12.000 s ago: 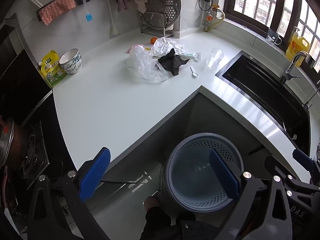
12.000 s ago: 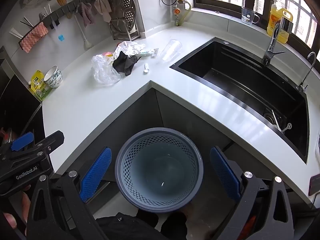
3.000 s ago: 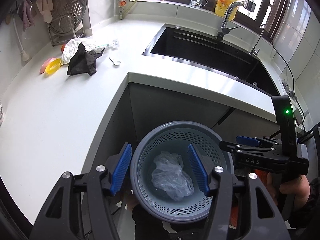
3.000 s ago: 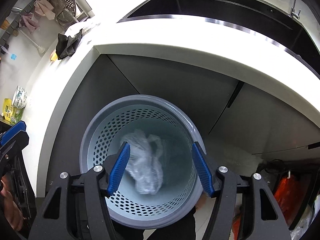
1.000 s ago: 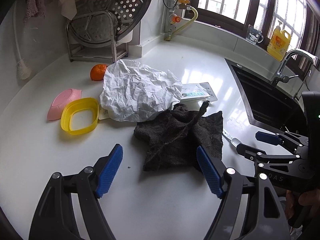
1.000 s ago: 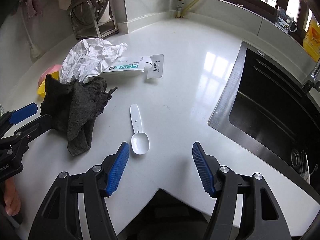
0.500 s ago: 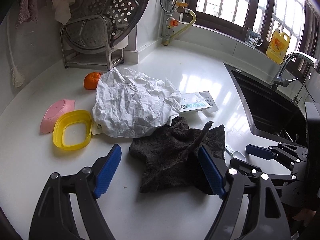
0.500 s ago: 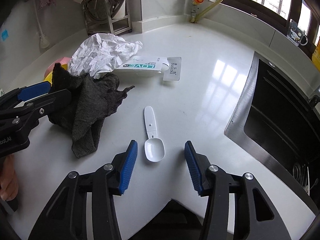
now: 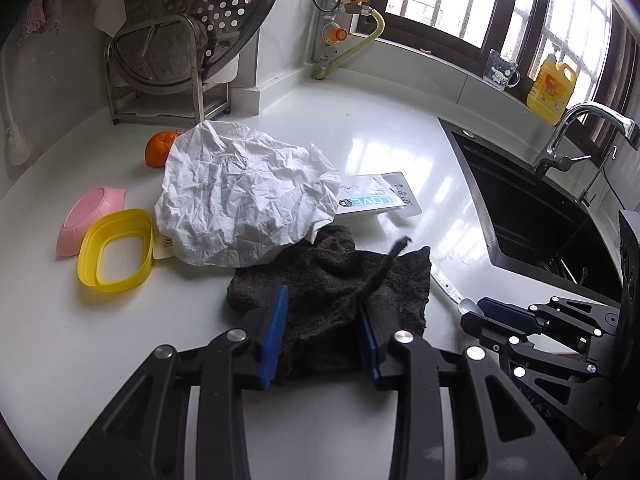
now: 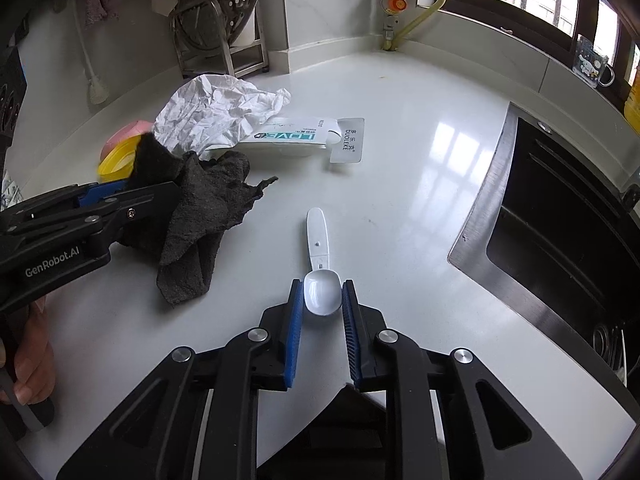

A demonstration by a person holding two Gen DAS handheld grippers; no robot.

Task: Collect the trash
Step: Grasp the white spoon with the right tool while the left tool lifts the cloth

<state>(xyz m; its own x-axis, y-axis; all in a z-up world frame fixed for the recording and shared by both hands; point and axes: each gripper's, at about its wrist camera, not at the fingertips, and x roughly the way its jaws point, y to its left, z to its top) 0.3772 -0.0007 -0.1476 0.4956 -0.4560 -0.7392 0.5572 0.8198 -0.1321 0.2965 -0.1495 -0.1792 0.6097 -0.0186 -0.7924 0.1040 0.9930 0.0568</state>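
A dark cloth (image 9: 332, 280) lies crumpled on the white counter (image 9: 100, 340). My left gripper (image 9: 323, 300) is closing, its blue pads pressing a bunch of the cloth between them. In the right wrist view the cloth (image 10: 208, 208) hangs from the left gripper (image 10: 104, 192). A white plastic spoon (image 10: 318, 240) lies on the counter with its bowl towards me. My right gripper (image 10: 322, 284) is closing, both pads against the sides of the bowl. Behind the cloth are crumpled white paper (image 9: 240, 204) and a flat "LOVE" packet (image 9: 372, 200).
A yellow ring (image 9: 116, 248), a pink dish (image 9: 88, 216) and an orange (image 9: 158, 150) sit left of the paper. A metal rack (image 9: 172, 68) stands at the back wall. The black sink (image 10: 560, 220) and its tap (image 9: 576, 128) are on the right. A hand (image 10: 28, 368) grips the left handle.
Both pairs of jaws have narrowed: the left around the dark cloth, which now bunches up between its pads, the right onto the spoon's bowl. Neither hand has shifted much.
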